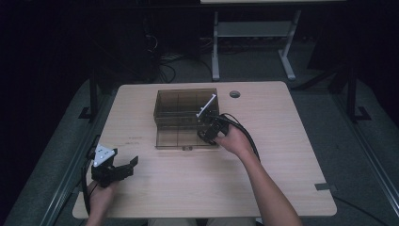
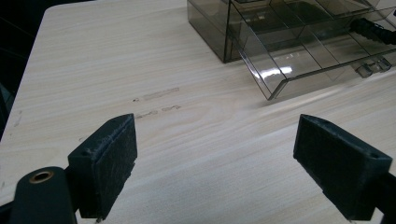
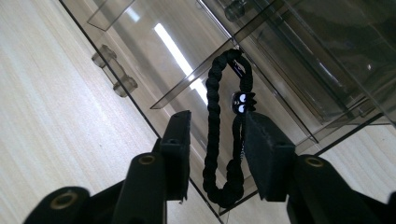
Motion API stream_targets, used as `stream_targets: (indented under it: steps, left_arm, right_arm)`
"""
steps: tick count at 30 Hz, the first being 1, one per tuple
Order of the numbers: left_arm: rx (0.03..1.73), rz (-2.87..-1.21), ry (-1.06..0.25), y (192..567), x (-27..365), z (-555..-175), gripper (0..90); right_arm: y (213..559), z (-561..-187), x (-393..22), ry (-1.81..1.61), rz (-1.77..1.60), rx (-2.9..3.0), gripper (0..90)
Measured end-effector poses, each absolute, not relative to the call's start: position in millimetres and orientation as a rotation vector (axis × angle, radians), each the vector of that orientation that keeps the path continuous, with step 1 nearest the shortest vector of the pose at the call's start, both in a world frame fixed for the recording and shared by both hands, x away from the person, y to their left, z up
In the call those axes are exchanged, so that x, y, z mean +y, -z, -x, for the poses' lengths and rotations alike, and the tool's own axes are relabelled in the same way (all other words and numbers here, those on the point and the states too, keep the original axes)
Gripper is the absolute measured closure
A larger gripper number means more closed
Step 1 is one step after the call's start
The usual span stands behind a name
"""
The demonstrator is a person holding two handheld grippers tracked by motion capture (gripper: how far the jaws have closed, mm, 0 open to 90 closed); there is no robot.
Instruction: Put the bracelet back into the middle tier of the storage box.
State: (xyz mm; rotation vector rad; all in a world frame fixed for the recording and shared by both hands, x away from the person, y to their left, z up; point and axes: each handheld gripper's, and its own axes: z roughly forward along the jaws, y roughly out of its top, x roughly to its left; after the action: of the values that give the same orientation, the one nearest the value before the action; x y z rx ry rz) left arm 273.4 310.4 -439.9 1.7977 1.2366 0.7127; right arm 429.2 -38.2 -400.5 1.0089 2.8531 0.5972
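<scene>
Right gripper hanging over the smoky clear plastic compartment box.
Black braided cord loop lying lengthwise between its narrowed jaws, grip uncertain; left gripper idling wide.

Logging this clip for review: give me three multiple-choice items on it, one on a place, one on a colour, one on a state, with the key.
1. Where is the right gripper?
A. Over the open organiser box
B. At the table's near left corner
C. Off the table

2. What colour is the braided cord loop?
A. White
B. Black
C. Red

3. How do the left gripper's fingers stand?
A. Shut on the cord
B. Shut on nothing
C. Wide apart, with bare table between them

Key: 1 A, the high view shows it at the box's front right; 2 B, the right gripper view shows a black loop between its fingers; 3 C, the left gripper view shows bare wood between them.
</scene>
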Motion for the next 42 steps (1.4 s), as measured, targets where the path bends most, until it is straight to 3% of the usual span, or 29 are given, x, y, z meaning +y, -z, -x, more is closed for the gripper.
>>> stream_targets:
  steps: [23, 42]
  left_arm:
    - [1.235, -1.802, -0.713, 440, 308, -272, 13.1]
    - [1.233, -1.804, -0.719, 440, 309, -271, 13.1]
  right_arm:
    - [379, -420, -54, -0.792, -1.063, 2.820, 34.6]
    - [372, -409, -69, -0.844, -1.059, 2.796, 30.6]
